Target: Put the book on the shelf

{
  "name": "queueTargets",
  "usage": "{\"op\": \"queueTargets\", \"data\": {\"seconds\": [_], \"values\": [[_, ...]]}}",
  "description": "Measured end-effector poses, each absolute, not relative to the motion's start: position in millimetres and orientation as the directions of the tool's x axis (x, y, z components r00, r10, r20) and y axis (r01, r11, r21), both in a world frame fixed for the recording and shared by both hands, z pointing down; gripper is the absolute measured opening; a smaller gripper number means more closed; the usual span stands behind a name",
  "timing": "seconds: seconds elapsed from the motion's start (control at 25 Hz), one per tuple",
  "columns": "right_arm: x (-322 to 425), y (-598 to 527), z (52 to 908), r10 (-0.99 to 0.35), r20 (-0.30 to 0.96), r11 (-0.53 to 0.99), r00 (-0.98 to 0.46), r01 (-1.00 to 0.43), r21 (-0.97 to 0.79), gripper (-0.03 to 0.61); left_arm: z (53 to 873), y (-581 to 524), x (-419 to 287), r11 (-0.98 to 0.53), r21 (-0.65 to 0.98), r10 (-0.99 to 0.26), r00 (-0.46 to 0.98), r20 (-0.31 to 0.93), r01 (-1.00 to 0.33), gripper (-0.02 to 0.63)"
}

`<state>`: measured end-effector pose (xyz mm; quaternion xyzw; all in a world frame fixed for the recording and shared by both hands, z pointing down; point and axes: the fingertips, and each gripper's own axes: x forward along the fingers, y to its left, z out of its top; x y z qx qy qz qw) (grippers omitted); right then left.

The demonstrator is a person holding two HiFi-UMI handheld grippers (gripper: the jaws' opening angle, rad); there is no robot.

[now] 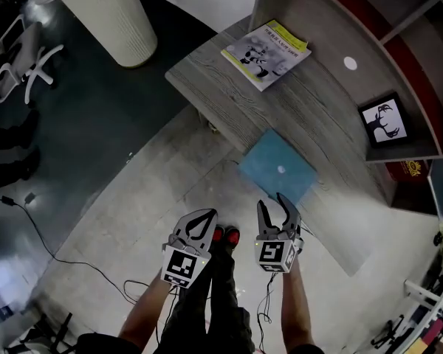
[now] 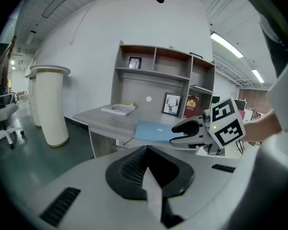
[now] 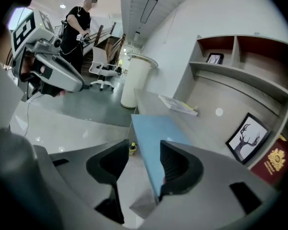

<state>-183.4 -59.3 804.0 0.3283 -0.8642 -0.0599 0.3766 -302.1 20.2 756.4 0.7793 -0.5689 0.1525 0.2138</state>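
A thin blue book [image 1: 278, 169] lies flat on the grey desk [image 1: 207, 80], its near corner hanging over the front edge. My right gripper [image 1: 275, 202] hovers open just short of that corner. In the right gripper view the blue book [image 3: 153, 133] reaches in between the spread jaws beside the right pad, with no pad pressing on it. My left gripper [image 1: 201, 218] is shut and empty, held lower left of the book, off the desk. The shelf unit [image 1: 417, 87] rises along the back of the desk.
A second book with a yellow-and-white cover [image 1: 266, 52] lies at the desk's far end. A framed deer picture [image 1: 385, 121] and a red book [image 1: 407, 169] sit in the shelf. A white column [image 1: 111, 13] and an office chair [image 1: 22, 65] stand on the floor at left.
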Motion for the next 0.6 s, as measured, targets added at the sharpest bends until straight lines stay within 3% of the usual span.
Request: {"op": "queueTargets", "data": {"seconds": [0.2, 0.6], "values": [[-183.0, -70.5, 819.1, -0.633, 0.629, 0.770, -0.452, -0.451, 0.451, 0.249, 765.3, 23.8, -302.3, -0.251, 0.170, -0.814, 0.303, 0.496, -0.953, 0.003], [-181.2, -92.9, 844.9, -0.667, 0.660, 0.741, -0.346, -0.399, 0.540, 0.256, 775.8, 31.2, -291.2, -0.262, 0.192, -0.796, 0.324, 0.511, -0.946, 0.003]]}}
